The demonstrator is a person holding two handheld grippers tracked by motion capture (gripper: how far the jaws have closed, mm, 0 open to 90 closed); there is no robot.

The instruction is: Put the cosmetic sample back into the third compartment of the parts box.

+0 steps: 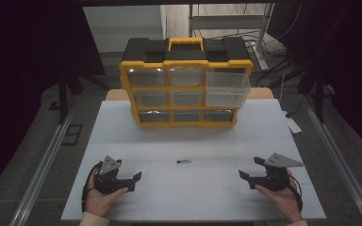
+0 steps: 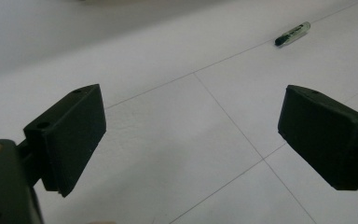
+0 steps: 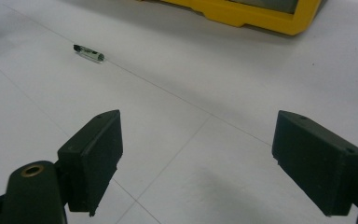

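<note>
Small dark tube [image 1: 184, 161], details blurred, lies between both open grippers.

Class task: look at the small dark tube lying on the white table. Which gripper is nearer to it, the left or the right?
Left, narrowly. The left gripper sits below-left of the small tube; the right gripper sits below-right, slightly farther off. Both are open, touching nothing.

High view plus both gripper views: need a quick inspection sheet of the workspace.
Surface: white table, thin seam lines, bare around the grippers.
Job's things: small dark tube lies flat mid-table between the grippers, untouched.
Clutter: nothing seen.
Grippers: left gripper and right gripper held low in hands, both open, nothing between the fingers.
Cables: a black cable loops from the left gripper.
Surroundings: yellow-black drawer organiser at the far end, upper right drawer pulled out; floor cables behind.
</note>
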